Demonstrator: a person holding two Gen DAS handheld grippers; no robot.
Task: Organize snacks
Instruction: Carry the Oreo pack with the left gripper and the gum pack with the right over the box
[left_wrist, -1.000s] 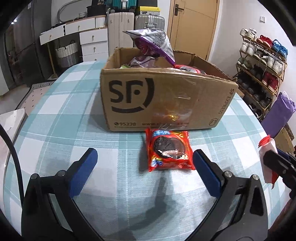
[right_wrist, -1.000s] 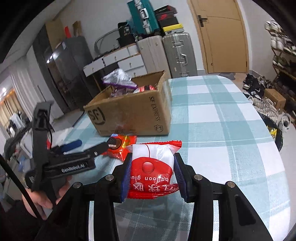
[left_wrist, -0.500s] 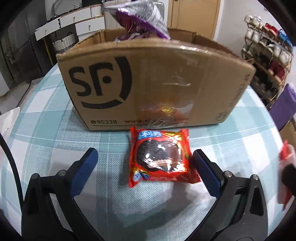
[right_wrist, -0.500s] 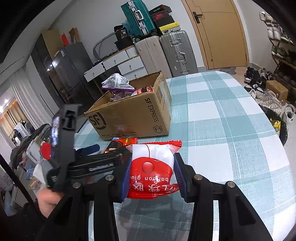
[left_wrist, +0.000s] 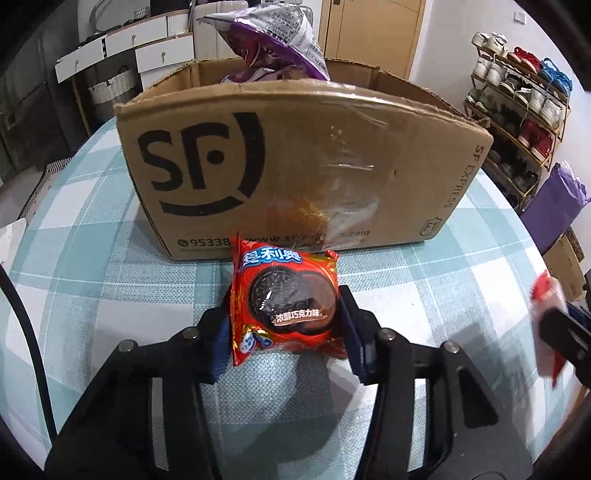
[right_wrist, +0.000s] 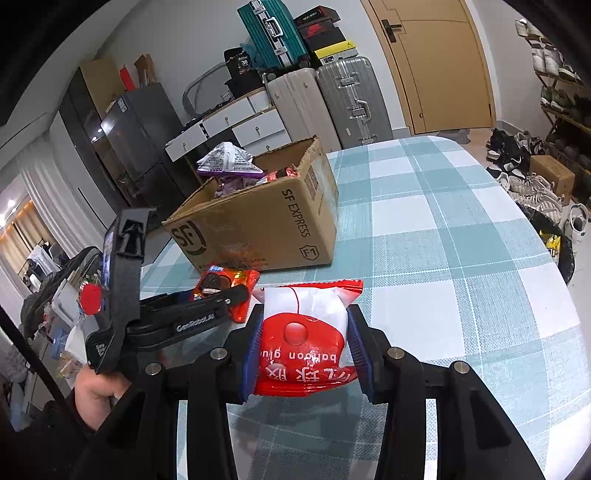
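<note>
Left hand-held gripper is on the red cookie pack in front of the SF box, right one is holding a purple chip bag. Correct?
Not quite. The right hand-held gripper holds a red-and-white packet, as the right wrist view shows; the purple bag sits in the SF box. The left hand-held gripper is closing on the red cookie pack.

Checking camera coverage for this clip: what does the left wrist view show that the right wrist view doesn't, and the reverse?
Left wrist only: the cookie packet's printed front, between the left claw's closing pads, and a purple bag by the shoe rack.
Right wrist only: the right claw shut on the red-and-white packet, and the suitcases.
Both: the cardboard box on the checked tablecloth.
</note>
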